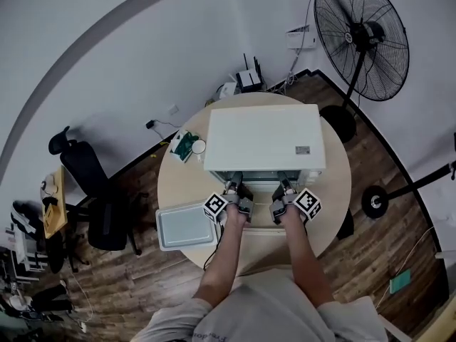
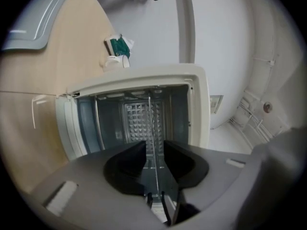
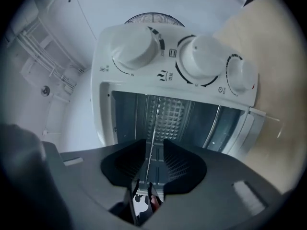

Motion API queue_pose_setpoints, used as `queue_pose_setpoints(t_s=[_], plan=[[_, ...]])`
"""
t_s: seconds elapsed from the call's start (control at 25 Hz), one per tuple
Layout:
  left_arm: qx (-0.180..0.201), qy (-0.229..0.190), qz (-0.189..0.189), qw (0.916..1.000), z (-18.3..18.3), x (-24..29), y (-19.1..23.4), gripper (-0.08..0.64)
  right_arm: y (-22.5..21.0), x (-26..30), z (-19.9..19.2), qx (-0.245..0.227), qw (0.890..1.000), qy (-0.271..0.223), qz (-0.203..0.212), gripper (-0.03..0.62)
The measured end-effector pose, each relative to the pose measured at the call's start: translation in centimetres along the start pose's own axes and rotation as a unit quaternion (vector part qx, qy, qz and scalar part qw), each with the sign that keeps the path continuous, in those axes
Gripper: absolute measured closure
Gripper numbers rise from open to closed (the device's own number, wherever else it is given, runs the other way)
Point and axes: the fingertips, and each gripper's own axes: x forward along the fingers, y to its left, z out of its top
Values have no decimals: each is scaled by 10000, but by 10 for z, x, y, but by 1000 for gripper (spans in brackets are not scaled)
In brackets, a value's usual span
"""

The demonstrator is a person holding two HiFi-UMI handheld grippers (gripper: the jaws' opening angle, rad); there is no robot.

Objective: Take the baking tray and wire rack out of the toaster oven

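The white toaster oven (image 1: 263, 137) stands open-fronted on the round table (image 1: 335, 191), with its dark cavity facing me. In both gripper views the wire rack (image 2: 152, 128) shows edge-on as a thin bright line running into the cavity. My left gripper (image 1: 239, 191) is at the left of the oven mouth, its jaws (image 2: 154, 147) on either side of the rack (image 3: 154, 123) with a gap showing on each side. At the right of the mouth my right gripper (image 1: 285, 189) straddles the same line (image 3: 154, 147), also apart from it. The grey baking tray (image 1: 184, 226) lies on the table left of my arms.
Three white knobs (image 3: 206, 61) sit on the oven's control panel. A green-and-white item (image 1: 187, 146) lies left of the oven, near the table's far edge. A pedestal fan (image 1: 362, 38) stands at the back right, an office chair (image 1: 92, 184) at the left.
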Motion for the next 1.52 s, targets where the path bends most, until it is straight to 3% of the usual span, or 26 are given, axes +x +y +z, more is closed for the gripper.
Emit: queue_pose_setpoints(t_s=[0.48, 0.56, 0.68, 1.52], plan=[[-83, -381, 115, 9992, 26, 50, 5, 420, -6, 54, 26, 512, 9986, -153, 64, 502], [-131, -421, 255, 9987, 28, 51, 11, 443, -7, 55, 26, 560, 9983, -173, 52, 539], [-171, -429, 428, 9980, 25, 50, 15, 502, -9, 52, 26, 687, 9974, -227, 62, 589], [-299, -104, 360, 9988, -1, -14, 16, 506, -8, -12, -5, 836, 9963, -182, 85, 592]])
